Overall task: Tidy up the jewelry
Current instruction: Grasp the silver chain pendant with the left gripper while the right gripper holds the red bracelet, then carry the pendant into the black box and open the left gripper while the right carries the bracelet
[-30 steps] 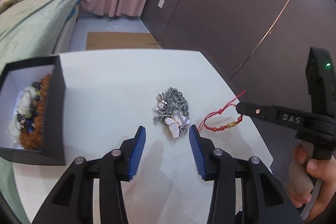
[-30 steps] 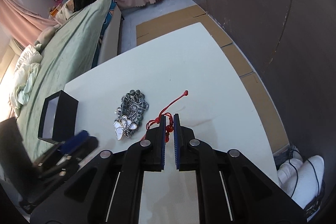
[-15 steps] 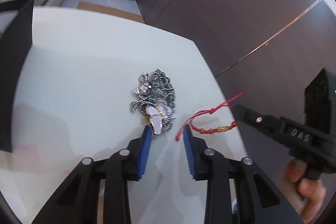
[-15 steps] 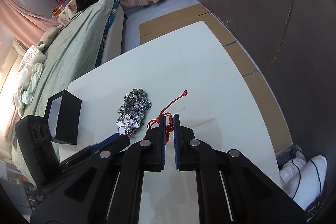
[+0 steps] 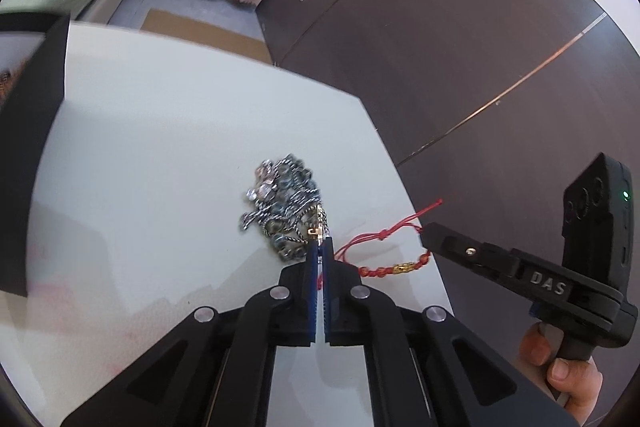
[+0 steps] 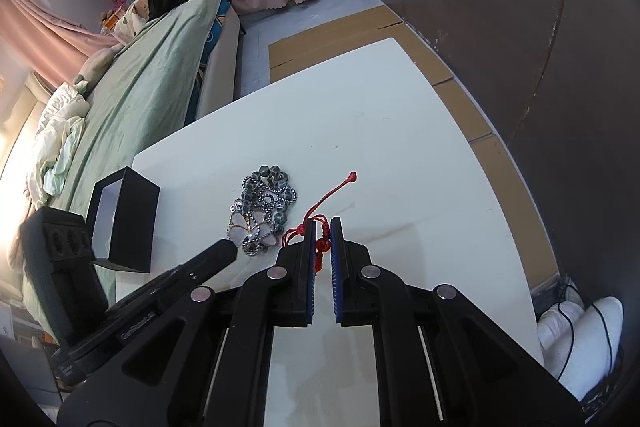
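A silver and grey bead necklace with a white flower pendant lies piled on the white table. My left gripper is shut on the pendant at the pile's near edge. A red cord bracelet with red and gold beads lies to the right. My right gripper is shut on the red bracelet, which still rests on the table. The black jewelry box stands open at the left; its wall also shows in the left wrist view.
The table's right edge drops to a floor with cardboard sheets. A bed with green bedding stands beyond the table's left side. A dark wall runs along the right.
My left gripper moved forward to the necklace pile and its jaws closed on the flower pendant. My right gripper stayed shut on the red bracelet in the same place.
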### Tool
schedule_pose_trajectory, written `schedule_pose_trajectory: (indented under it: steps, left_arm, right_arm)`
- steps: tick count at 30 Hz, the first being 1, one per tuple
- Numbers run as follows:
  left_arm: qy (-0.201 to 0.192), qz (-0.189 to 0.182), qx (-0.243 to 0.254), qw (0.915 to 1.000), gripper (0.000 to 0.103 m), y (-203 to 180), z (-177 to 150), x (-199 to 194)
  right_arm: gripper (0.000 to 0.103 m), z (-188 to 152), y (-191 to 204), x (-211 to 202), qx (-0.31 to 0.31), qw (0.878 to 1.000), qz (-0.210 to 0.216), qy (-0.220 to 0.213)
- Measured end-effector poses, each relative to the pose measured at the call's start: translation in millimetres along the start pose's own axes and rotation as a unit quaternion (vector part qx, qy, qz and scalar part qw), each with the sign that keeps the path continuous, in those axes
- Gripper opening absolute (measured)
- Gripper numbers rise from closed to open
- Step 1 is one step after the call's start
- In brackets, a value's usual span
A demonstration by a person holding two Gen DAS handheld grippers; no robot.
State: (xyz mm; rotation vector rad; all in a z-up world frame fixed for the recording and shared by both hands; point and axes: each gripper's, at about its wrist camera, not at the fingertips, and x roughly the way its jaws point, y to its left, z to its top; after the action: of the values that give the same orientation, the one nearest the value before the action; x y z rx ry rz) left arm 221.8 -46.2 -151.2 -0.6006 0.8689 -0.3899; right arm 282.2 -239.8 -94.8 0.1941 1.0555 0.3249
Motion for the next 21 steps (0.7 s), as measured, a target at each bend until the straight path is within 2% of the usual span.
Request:
schedule_pose_trajectory:
  steps: [3,6,10,17,18,19,21]
  left_arm:
    - [-0.014,0.007,0.021,0.9996,0.000,-10.3,-0.9,-11.9]
    - [-0.039,0.064,0.082,0.9939,0.000,-29.0,-2.5,-24.1]
    - [-0.067,0.135,0.170,0.9738,0.000,-55.2,-10.8,-35.9]
    - [-0.085,0.223,0.246,0.9394,0.000,-69.0,-23.5,-41.0]
    - [-0.073,0.235,0.246,0.9374,0.000,-66.7,-23.6,-35.1]
    - [-0.053,0.241,0.241,0.9388,0.000,-60.2,-23.6,-29.6]
    - [-0.009,0.229,0.199,0.9529,0.000,-38.5,-22.6,-17.2]
  right_arm:
    - [0.008,-0.3,1.1,0.1,-0.001,1.000,0.002,-0.001]
    - [0.008,-1.0,2.4,0.6,-0.004,1.000,0.003,-0.001]
    - [0.008,-1.1,3.0,2.1,-0.006,1.000,0.001,0.001]
    - [0.008,-0.3,4.2,1.6,-0.011,1.000,-0.001,-0.001]
    - [0.008,-0.3,4.3,1.4,-0.012,1.000,-0.001,-0.001]
    - [0.008,-0.2,4.3,1.6,-0.012,1.000,-0.001,-0.001]
    - [0.008,-0.4,4.4,1.8,-0.013,1.000,-0.001,0.000]
